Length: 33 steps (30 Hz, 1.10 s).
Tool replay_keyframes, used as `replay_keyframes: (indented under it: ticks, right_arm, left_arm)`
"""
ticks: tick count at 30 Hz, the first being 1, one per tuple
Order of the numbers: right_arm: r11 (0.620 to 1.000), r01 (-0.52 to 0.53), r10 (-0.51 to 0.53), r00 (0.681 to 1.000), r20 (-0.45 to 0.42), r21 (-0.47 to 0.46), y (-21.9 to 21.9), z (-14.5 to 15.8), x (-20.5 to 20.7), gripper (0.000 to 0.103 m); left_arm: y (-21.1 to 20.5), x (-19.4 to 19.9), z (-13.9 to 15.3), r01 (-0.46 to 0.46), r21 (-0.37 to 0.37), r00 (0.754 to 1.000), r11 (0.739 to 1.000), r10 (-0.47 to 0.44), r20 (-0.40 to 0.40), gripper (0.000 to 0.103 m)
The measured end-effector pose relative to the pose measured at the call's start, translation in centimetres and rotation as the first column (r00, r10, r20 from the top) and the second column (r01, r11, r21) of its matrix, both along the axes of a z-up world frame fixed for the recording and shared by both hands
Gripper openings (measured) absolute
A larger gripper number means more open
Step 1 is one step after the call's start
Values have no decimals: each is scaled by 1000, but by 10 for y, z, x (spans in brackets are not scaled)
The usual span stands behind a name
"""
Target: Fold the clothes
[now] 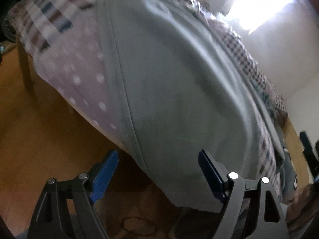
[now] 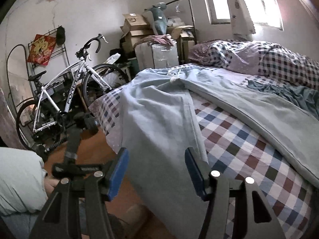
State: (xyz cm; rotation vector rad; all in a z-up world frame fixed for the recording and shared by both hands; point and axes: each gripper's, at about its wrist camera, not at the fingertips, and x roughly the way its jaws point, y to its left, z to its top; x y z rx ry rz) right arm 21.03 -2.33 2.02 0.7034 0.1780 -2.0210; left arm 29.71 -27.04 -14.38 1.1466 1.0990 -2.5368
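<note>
My left gripper (image 1: 157, 171): black angular frame arms, ribbed blue pads (image 1: 105, 176), round silver pivot screws along the lower frame. My right gripper (image 2: 156, 171): same black arms, blue pads (image 2: 117, 174), silver screws. Lower left of the right wrist view: my pale grey-green sleeve (image 2: 19, 179), a hand (image 2: 50, 186) at its cuff.

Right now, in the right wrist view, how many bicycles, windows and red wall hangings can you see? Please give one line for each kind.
bicycle: 1
window: 1
red wall hanging: 1
Total: 3
</note>
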Motion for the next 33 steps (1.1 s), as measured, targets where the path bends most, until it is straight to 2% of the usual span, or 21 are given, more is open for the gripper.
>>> replay_keyframes:
  ticks: [2,6,9,12,13,14,15,17,21,22,24,28,30,33]
  right_arm:
    - [1000,7,-7,1000,4,-4,2,0,-2,62]
    - [1000,4,-4,1000,1,-1,2,0,-2,62]
    - [1000,-2,2,1000,-5,8,0,-1,-1,62]
    - [1000,-3,3,1000,-5,5,-1,-1,-1,62]
    - [1000,-2,2,1000,-4,3,0,-1,-2,62]
    - [1000,0,0,1000,-3,4,0,-2,-2,62]
    - [1000,2,-2,1000,-3,7,0,-2,-3,62]
    - [1000,6,-6,1000,-2,13,1,-3,-3,62]
    - [1000,12,-12,1000,1,13,2,-3,-5,62]
    - [1000,14,-14,1000,2,11,2,-3,-5,62]
    - [1000,14,-14,1000,2,8,2,-2,-5,62]
    - [1000,-2,2,1000,0,2,-3,-1,-3,62]
    - [1000,-11,11,1000,-2,2,-6,-1,-1,62]
    - [1000,-21,21,1000,-1,8,-9,-2,-1,62]
  left_arm:
    - [1,-2,-2,3,-8,1000,1000,-4,-15,86]
    - [0,-2,0,11,49,997,999,-7,-82,86]
    - [8,-5,-1,72,81,994,994,-65,-90,86]
    - [23,-14,-6,158,76,986,985,-153,-63,83]
    - [27,-16,-7,181,69,983,981,-177,-54,81]
    - [29,-17,-8,186,63,982,980,-184,-44,71]
    - [30,-17,-8,186,56,982,981,-184,-33,55]
    - [32,-17,-9,184,43,983,982,-184,-11,42]
    - [30,-13,-13,168,28,985,985,-169,22,44]
    - [28,-10,-14,157,26,987,987,-158,30,46]
    - [25,-8,-15,139,17,990,990,-139,29,62]
    - [20,-4,-16,103,-3,994,995,-103,24,67]
    - [22,-5,-12,112,-52,994,992,-113,-14,72]
    - [25,-9,-12,121,-102,991,987,-125,-37,73]
